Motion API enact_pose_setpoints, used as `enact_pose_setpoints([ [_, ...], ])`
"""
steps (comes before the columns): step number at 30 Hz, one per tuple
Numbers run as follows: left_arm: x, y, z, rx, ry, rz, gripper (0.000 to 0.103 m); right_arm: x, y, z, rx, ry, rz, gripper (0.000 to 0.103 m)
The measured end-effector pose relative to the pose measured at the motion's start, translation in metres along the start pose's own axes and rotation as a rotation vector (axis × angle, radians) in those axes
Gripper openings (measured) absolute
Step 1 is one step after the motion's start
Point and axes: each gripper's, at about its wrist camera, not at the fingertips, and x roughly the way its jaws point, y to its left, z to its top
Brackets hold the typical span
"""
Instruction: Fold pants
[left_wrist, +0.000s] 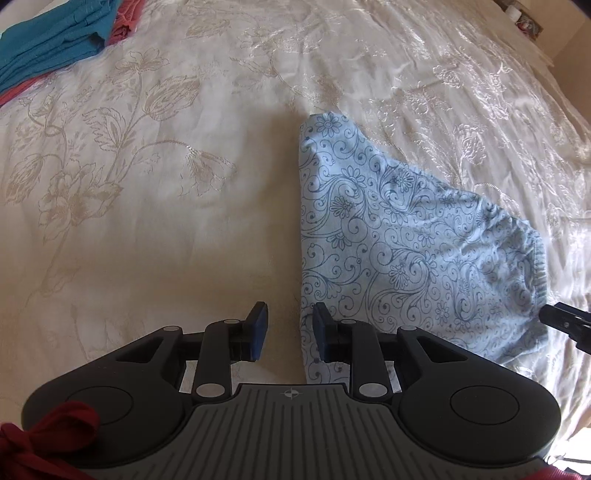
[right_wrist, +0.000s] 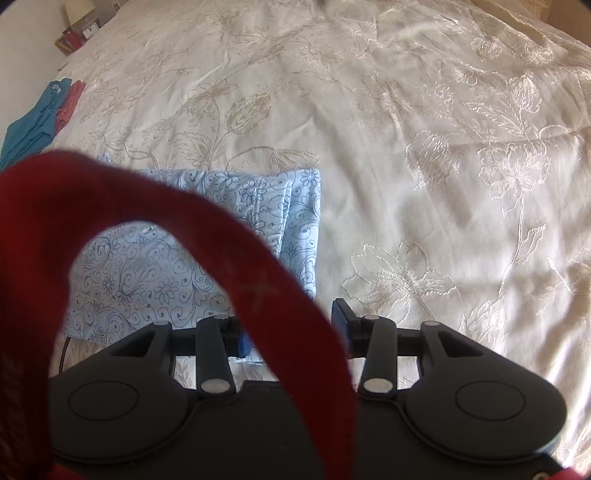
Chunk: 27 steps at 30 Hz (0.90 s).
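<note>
Light blue pants (left_wrist: 388, 240) with a dark swirl-and-flower print lie folded on the cream embroidered bedspread (left_wrist: 147, 184). Their gathered waistband is at the right in the left wrist view. My left gripper (left_wrist: 290, 332) hangs open over the pants' left edge. Its right pad is above the cloth, its left pad above the bedspread, and nothing is pinched. A black tip of my right gripper (left_wrist: 565, 323) shows beside the waistband. In the right wrist view the right gripper (right_wrist: 291, 332) is wide open just off the corner of the pants (right_wrist: 147, 280), partly hidden by a red strap (right_wrist: 258, 280).
Folded teal and coral clothes (left_wrist: 48, 40) lie at the far left of the bed, also visible as teal clothes (right_wrist: 33, 118) in the right wrist view. A bedside stand with a clock (right_wrist: 83, 31) is beyond the bed's far left corner. Bedspread (right_wrist: 443, 184) stretches to the right.
</note>
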Motion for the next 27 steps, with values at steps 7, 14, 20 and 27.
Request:
enact_pose_setpoints([
  [7,0.008,-0.008,0.018,-0.003,-0.028,-0.054,0.027,0.017,-0.005,0.011,0.07,0.018,0.03,0.059],
  [14,0.038,-0.018,0.028,0.026,0.022,-0.067,0.029,0.04,-0.012,0.016,0.087,0.062,0.065,0.063],
  [20,0.054,-0.015,0.037,0.0,0.05,-0.084,0.029,0.056,-0.017,0.023,0.124,0.071,0.125,0.066],
  [27,0.058,-0.009,0.04,-0.009,0.054,-0.123,0.029,0.067,-0.016,0.032,0.128,0.064,0.165,0.066],
])
